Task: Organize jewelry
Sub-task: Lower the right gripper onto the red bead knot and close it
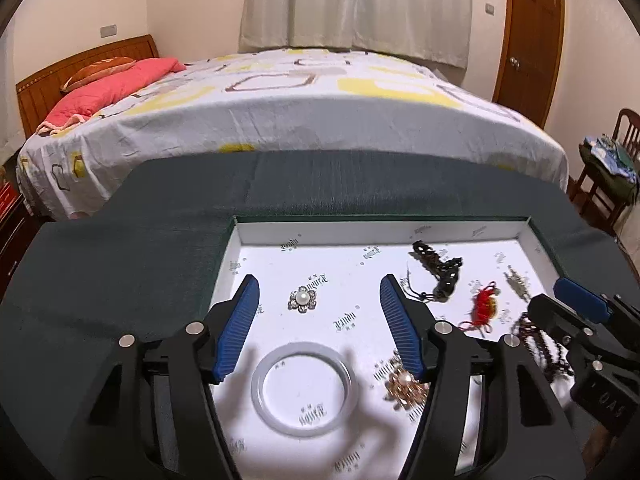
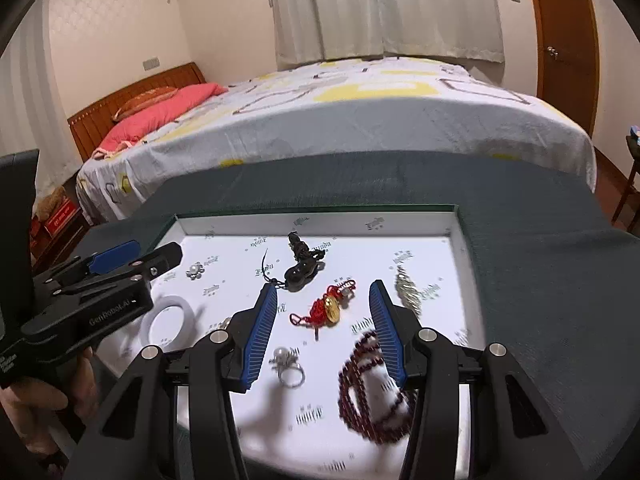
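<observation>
Looking along the left claw [image 1: 320, 320], we saw its blue fingers [image 1: 236, 332] standing apart with nothing between them, hanging above the shallow white tray [image 1: 380, 228] on the dark green surface [image 1: 120, 264]. The jewelry lay spread singly over the tray floor, probably so each piece could be picked without tangling. A white bangle [image 1: 306, 389] sat nearest, under the gap of the fingers; a pearl flower brooch [image 1: 303, 299] lay farther in, and a gold brooch [image 1: 404, 388] just right of the bangle. A black bracelet [image 1: 438, 276] lay at the far right, a red knotted charm [image 1: 482, 308] near it.

Through the right wrist view, the right claw [image 2: 324, 330] was likewise parted and empty, poised over the tray's right half. A pearl ring [image 2: 289, 366] lay below its gap, the charm beyond it, and a dark red bead strand [image 2: 368, 392] curled under the right finger. A silver clip [image 2: 408, 292] lay farther right. The other claw showed at the left, a hand [image 2: 36, 400] gripping its handle. We judged both claws ready to choose a piece.
</observation>
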The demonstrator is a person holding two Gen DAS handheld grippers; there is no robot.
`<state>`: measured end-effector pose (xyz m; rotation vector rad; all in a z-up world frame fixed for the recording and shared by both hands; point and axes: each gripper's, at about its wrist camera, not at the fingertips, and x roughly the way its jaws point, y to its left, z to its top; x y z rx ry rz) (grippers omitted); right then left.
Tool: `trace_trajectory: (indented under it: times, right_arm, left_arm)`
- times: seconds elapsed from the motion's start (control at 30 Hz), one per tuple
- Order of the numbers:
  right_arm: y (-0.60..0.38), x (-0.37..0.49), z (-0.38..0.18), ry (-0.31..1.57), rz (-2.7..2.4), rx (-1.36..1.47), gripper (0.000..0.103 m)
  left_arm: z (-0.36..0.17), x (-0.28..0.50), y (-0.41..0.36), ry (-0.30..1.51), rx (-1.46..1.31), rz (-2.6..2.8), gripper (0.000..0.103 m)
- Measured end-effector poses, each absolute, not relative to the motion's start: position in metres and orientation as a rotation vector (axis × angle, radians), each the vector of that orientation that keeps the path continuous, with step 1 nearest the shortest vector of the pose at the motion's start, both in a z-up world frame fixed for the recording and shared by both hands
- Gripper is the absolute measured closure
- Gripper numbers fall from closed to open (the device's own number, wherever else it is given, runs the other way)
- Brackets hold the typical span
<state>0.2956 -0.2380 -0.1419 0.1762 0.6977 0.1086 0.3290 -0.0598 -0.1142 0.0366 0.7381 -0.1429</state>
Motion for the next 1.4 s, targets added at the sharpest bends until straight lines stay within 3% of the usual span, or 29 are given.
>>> trace_trajectory:
  times: [0.63, 1.4]
  right_arm:
    - [-0.253, 0.221, -0.133, 0.703, 0.075, 0.189, 0.055]
    - [-0.261, 0.163, -0.172, 0.793, 0.075, 0.186, 0.056]
  left_arm:
    - [-0.091, 0.257, -0.053, 0.724, -0.005, -0.122, 0.038]
    - [-0.116, 0.188, -0.041, 0.808, -0.032, -0.086, 0.038]
